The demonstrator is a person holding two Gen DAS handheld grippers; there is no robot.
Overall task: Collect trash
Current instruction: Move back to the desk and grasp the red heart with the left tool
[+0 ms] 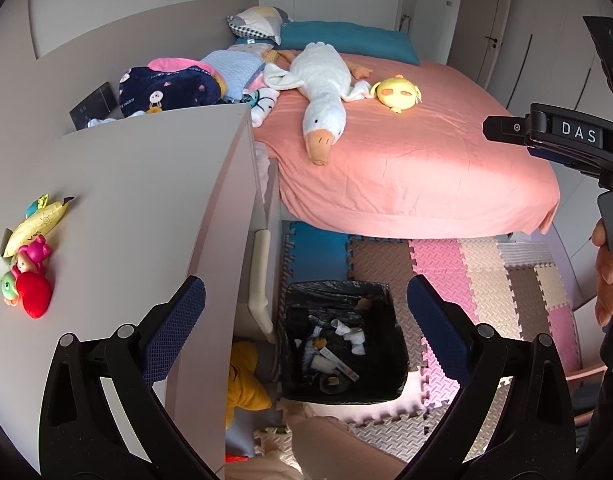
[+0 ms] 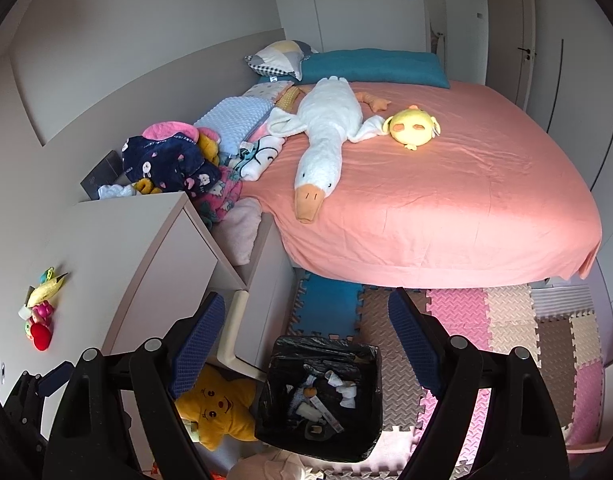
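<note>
A black-lined trash bin [image 1: 296, 320] stands on the floor beside the cabinet. Inside it lie crumpled white tissues [image 1: 352, 334] and wrappers. My left gripper [image 1: 306, 292] hangs above the bin, open, with nothing between its blue pads [image 1: 178, 320]. In the right wrist view the same bin [image 2: 274, 392] with the tissues [image 2: 342, 388] sits below my right gripper [image 2: 306, 304], which is also open and holds nothing. The right gripper's body, marked DAS [image 1: 566, 136], and a hand [image 1: 608, 280] show at the right edge of the left wrist view.
A grey cabinet [image 1: 146, 208] with small toys [image 1: 30, 272] is at the left. A bed with a pink sheet [image 2: 446, 200] bears a white goose plush [image 2: 322, 140], a yellow chick plush [image 2: 412, 126] and piled clothes. A yellow star plush [image 2: 218, 408] lies on foam mats [image 2: 506, 312].
</note>
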